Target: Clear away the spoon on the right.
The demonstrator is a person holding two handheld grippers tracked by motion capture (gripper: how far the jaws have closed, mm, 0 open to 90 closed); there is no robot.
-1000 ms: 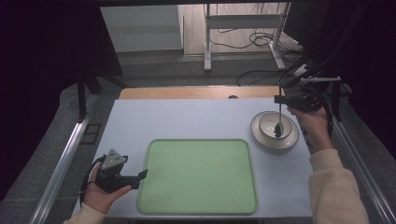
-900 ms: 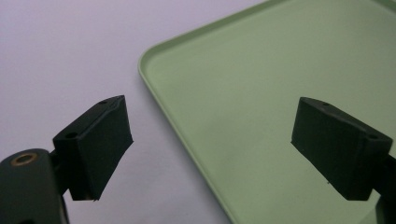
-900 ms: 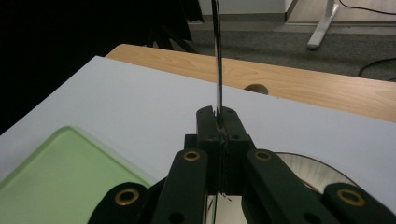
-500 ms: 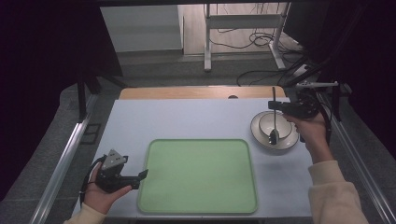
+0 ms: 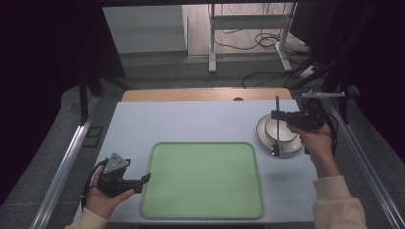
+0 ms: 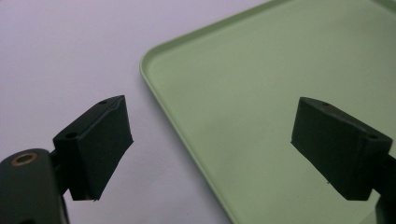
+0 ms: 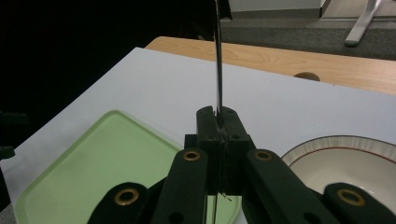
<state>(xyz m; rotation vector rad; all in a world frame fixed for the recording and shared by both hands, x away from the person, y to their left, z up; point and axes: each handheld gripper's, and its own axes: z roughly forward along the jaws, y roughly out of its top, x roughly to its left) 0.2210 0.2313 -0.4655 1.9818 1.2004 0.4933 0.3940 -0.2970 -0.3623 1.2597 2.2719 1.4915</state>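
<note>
My right gripper [image 5: 278, 115] is shut on the thin handle of a dark spoon [image 5: 275, 143], held upright above the table at the right. The spoon's lower end hangs over the near-left rim of a white bowl on a plate [image 5: 288, 131]. In the right gripper view the handle [image 7: 218, 70] rises straight from between the closed jaws of that right gripper [image 7: 218, 122]. My left gripper [image 5: 143, 180] rests open at the front left, beside the green tray [image 5: 203, 179]. Nothing lies between its fingers [image 6: 98, 144], which span the tray's corner [image 6: 154, 70].
The plate's striped rim [image 7: 336, 142] is just right of the right gripper. The tray [image 7: 93, 158] lies bare in the middle of the pale table [image 5: 191, 121]. A wooden strip [image 5: 200, 94] borders the far edge, and metal rails [image 5: 67, 162] run along both sides.
The right gripper has carried the spoon out of the bowl, a little left and toward the person. The left gripper has stayed where it was.
</note>
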